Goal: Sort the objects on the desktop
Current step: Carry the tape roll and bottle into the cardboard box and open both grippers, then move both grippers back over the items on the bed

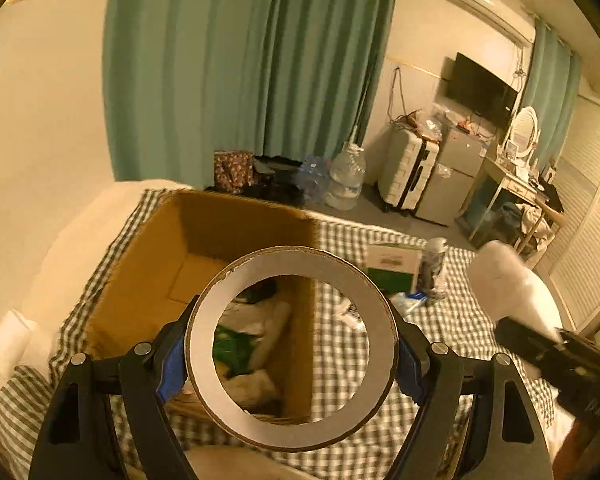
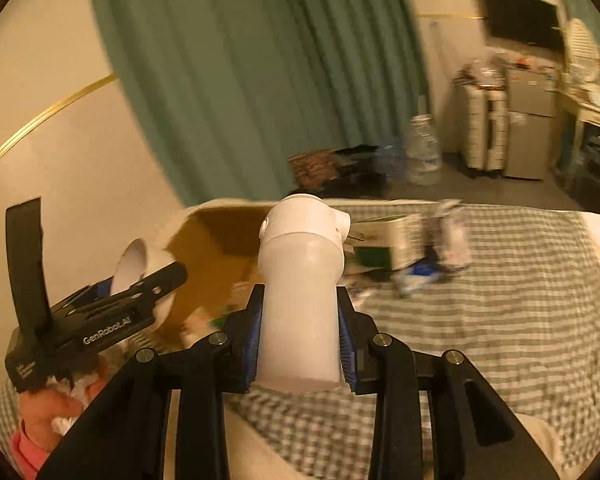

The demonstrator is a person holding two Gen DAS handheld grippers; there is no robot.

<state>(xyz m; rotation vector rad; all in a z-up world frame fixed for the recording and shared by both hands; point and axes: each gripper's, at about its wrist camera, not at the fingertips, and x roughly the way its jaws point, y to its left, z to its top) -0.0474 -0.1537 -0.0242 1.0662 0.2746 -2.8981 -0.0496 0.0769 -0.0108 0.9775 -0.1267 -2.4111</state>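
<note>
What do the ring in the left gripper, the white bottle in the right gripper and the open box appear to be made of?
The tape roll looks like brown tape wound on a matte white paper core. The white bottle seems plastic, smooth and slightly translucent, with a moulded cap. The box appears to be plain brown cardboard, with raw edges and folded flaps.

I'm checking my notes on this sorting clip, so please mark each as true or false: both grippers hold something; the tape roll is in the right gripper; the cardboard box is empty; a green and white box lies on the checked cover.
1. Both grippers hold something. True.
2. The tape roll is in the right gripper. False: the left gripper clamps it; the right holds a white bottle.
3. The cardboard box is empty. False: items lie inside.
4. A green and white box lies on the checked cover. True.
</note>
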